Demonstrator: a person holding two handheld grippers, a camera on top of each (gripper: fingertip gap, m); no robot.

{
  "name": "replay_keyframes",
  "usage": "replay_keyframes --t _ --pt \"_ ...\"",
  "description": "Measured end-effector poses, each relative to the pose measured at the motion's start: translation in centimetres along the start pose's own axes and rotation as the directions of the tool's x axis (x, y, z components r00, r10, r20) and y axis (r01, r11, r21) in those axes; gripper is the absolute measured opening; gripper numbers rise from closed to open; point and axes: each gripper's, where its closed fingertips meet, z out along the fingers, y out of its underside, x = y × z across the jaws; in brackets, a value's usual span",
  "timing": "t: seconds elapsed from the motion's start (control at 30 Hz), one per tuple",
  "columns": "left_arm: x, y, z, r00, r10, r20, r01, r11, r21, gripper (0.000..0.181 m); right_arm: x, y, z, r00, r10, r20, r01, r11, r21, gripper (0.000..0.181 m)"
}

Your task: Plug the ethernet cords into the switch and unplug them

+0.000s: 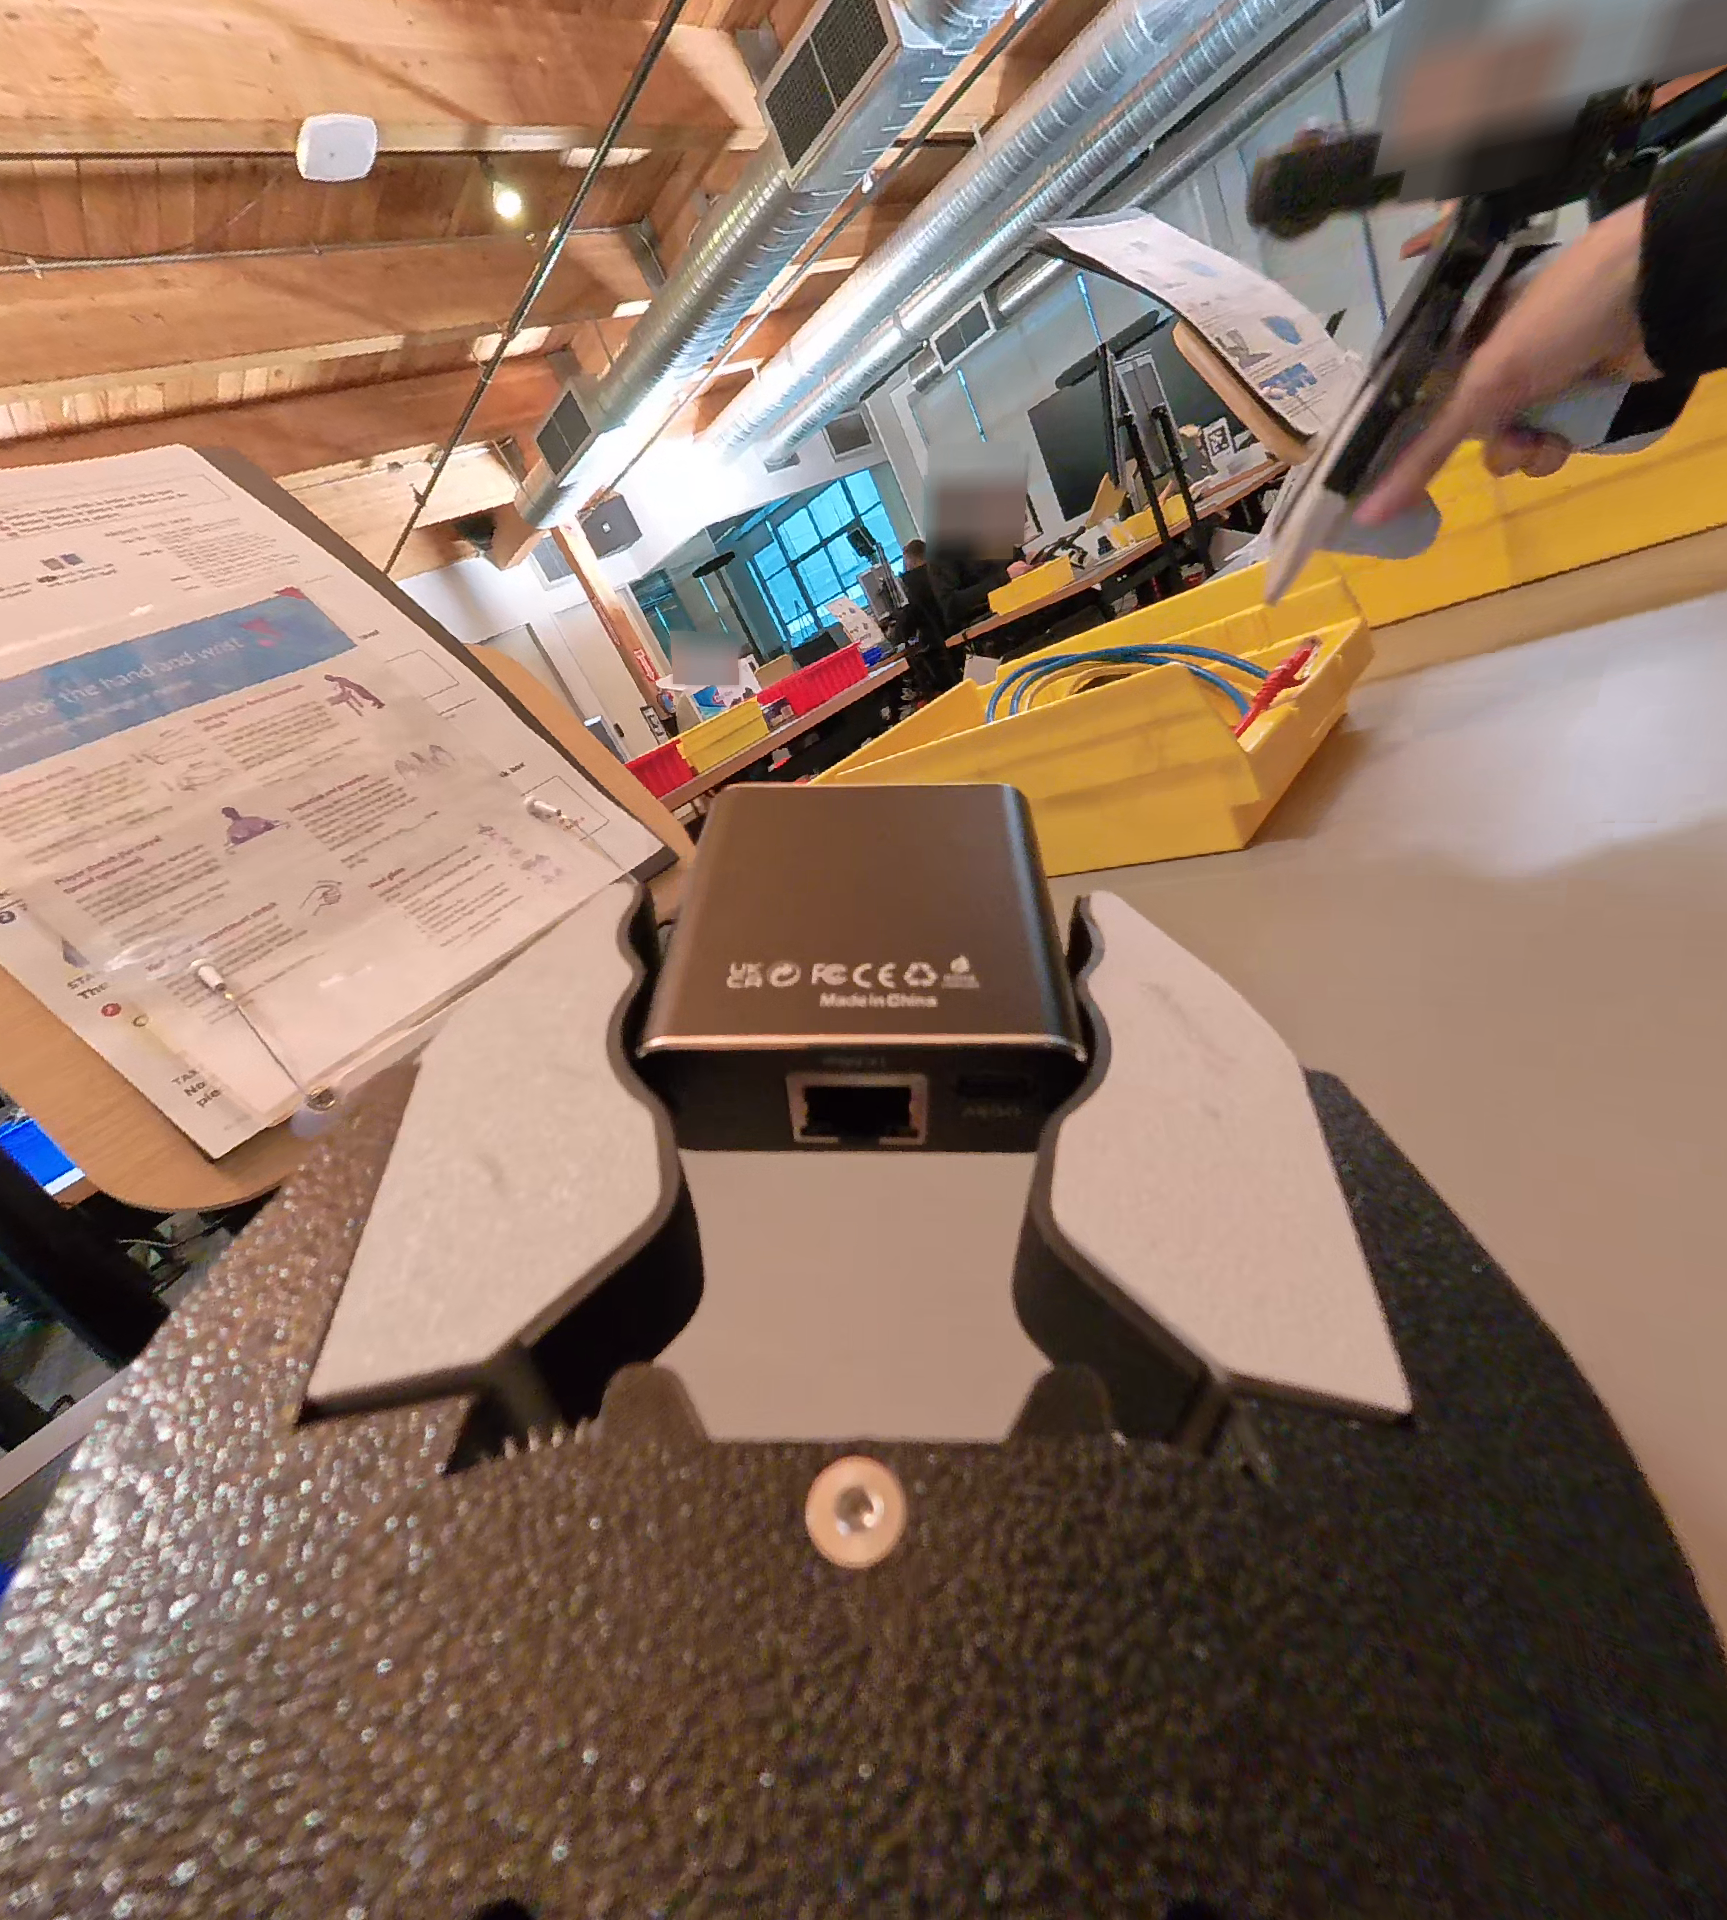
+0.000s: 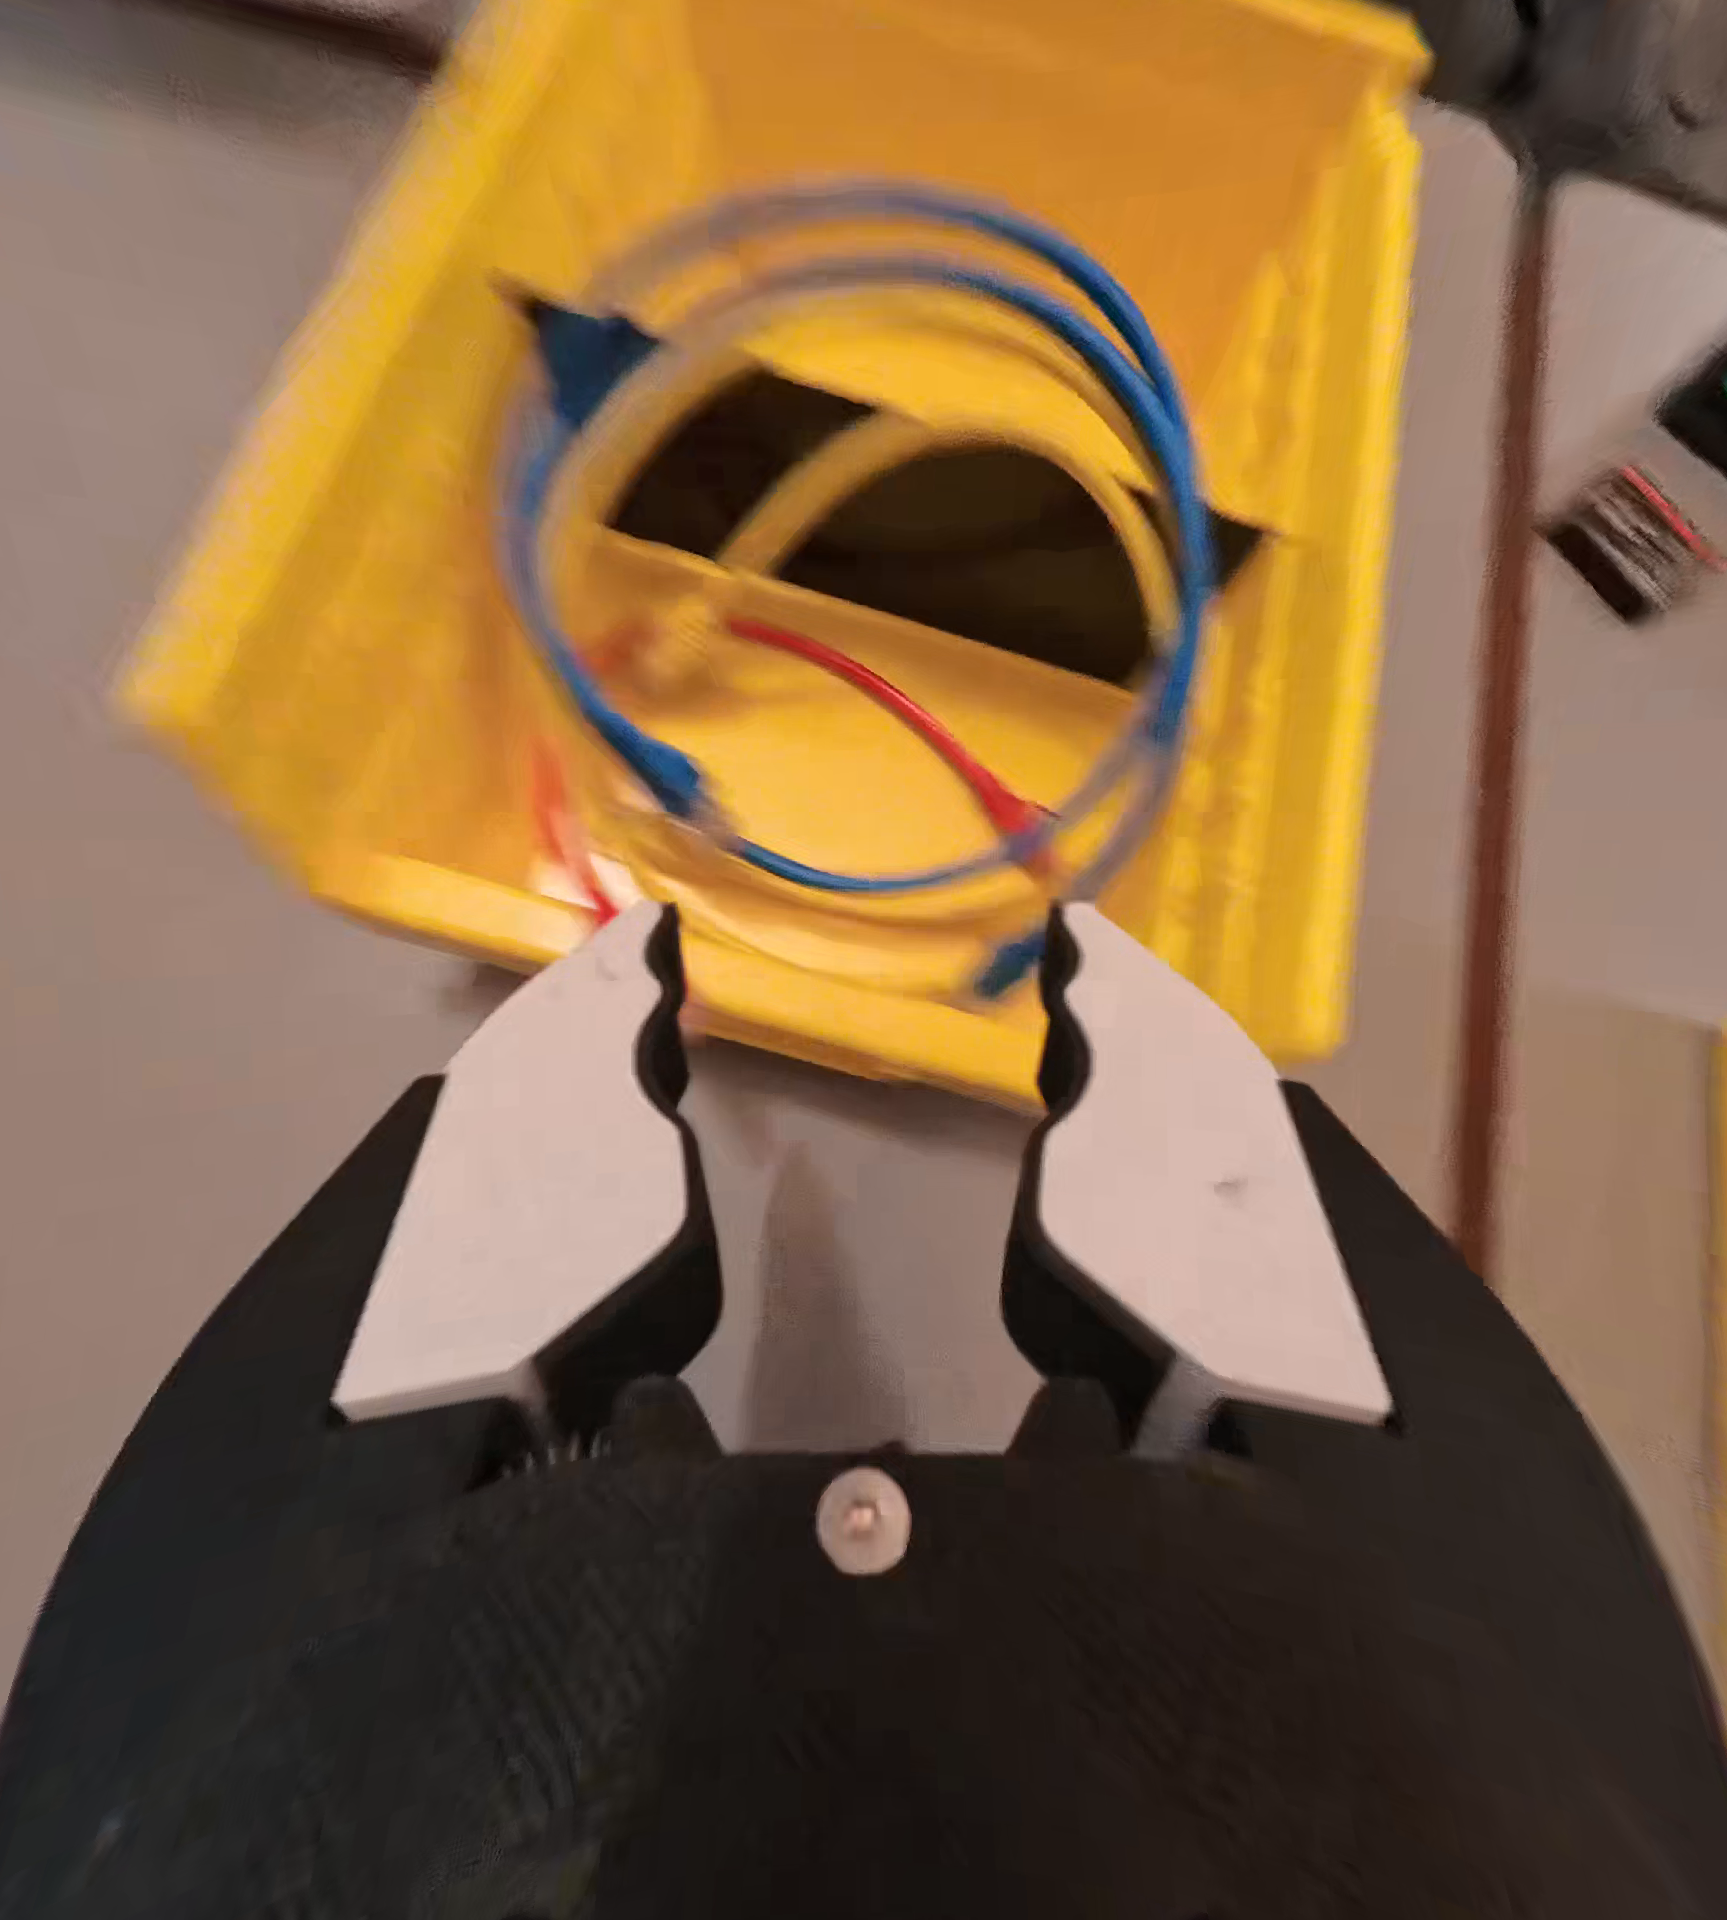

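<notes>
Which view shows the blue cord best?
The right wrist view: it looks straight down into the yellow bin, so the blue cord shows as a whole coil, though blurred, just past the open right gripper. The left wrist view shows only a short stretch of it over the far bin's wall.

A big workshop room with a wood ceiling

Shiny silver pipes (image 1: 817,301) run under the wood ceiling (image 1: 215,260), with small round lights (image 1: 508,200) beside them. Far below the pipes are blue windows (image 1: 817,540) and long tables (image 1: 1129,582). The grey tabletop (image 1: 1513,935) is nearest.
</notes>
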Motion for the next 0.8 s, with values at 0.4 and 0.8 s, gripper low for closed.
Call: replay_keyframes --t 0.4,0.8 --pt "6.7 -1.5 -0.3 0.933 0.071 -0.352 -0.037 0.994 0.102 0.074 -37.1 -2.2 -8.9 0.079 0.159 0.984 0.028 0.986 -0.161 0.08" --pt "7.1 0.8 0.1 0.917 0.214 -0.335 -0.22 0.975 0.023 0.075 -42.6 0.2 -5.7 0.101 0.099 0.99 0.25 0.961 -0.121 0.027"
